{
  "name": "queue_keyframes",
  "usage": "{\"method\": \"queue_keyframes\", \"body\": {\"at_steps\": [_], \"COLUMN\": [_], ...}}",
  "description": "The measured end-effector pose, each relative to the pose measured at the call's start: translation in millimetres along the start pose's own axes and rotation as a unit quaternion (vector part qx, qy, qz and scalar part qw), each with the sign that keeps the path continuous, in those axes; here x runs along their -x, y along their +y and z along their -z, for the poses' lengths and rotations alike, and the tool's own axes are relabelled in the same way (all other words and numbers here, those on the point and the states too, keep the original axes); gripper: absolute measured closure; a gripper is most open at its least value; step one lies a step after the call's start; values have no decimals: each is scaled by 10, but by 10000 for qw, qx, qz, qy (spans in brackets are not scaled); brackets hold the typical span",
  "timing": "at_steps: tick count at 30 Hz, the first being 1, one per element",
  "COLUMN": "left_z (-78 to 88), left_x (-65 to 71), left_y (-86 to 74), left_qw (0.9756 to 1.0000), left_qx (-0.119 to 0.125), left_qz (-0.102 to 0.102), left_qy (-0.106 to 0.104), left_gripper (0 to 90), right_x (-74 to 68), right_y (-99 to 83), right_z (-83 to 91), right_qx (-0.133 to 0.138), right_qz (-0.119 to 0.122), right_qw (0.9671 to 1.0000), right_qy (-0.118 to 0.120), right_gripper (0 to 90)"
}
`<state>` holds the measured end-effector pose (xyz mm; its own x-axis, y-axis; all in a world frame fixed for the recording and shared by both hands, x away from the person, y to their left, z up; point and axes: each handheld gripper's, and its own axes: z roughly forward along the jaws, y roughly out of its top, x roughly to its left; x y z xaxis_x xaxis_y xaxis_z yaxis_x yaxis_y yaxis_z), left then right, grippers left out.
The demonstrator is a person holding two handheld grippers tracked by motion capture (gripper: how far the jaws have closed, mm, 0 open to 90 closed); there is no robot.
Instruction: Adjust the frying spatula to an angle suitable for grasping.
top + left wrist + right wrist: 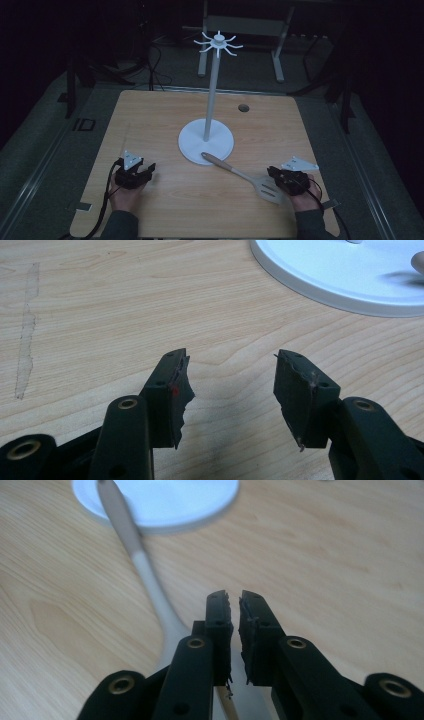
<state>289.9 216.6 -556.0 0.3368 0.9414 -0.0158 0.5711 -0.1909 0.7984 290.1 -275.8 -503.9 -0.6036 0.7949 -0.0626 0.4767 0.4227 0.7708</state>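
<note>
The spatula [241, 174] lay flat on the table [160, 120], wooden handle tip resting on the white base [220, 145] of the hook stand [212, 95], slotted head toward the person's right, just beside the right gripper [277, 177]. In the right gripper view the spatula [145, 575] ran from the base [200, 500] down to and under the right gripper [234, 600], whose jaws were nearly closed, only a thin slit between them and nothing visibly pinched. Whether the head was touched from above, I could not tell; it passed out of sight below the jaws. The left gripper [142, 172] rested on the table well apart from the spatula, and in its own view the left gripper [232, 375] stood wide, with bare wood between the jaws and the base rim [320, 290] off ahead. The hooks [218, 42] at the top of the stand were bare. Judgement: this looked like the start of a hang-the-utensil job, with the grasp not yet made. Next move likely called for the right gripper to spread, settle around the neck or head edge, clamp, then lift and tilt so a slot or the handle could meet a hook. The flat head on the wood could be hard to get under.
</note>
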Motion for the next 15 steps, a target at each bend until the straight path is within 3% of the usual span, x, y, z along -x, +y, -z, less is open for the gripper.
{"method": "queue_keyframes", "body": {"at_steps": [6, 15], "left_z": [-9, -17], "left_x": [-9, -12], "left_y": [1, 2], "left_qw": [10000, 10000], "left_qx": [15, 5], "left_qz": [25, 47], "left_qy": [10, -13], "left_gripper": [478, 477], "right_x": [-140, -270], "right_y": [238, 423], "right_z": [-109, -183], "right_qx": [69, 132], "right_qz": [270, 621], "right_qw": [9995, 9977], "right_qy": [155, 230], "right_gripper": [784, 724]}}
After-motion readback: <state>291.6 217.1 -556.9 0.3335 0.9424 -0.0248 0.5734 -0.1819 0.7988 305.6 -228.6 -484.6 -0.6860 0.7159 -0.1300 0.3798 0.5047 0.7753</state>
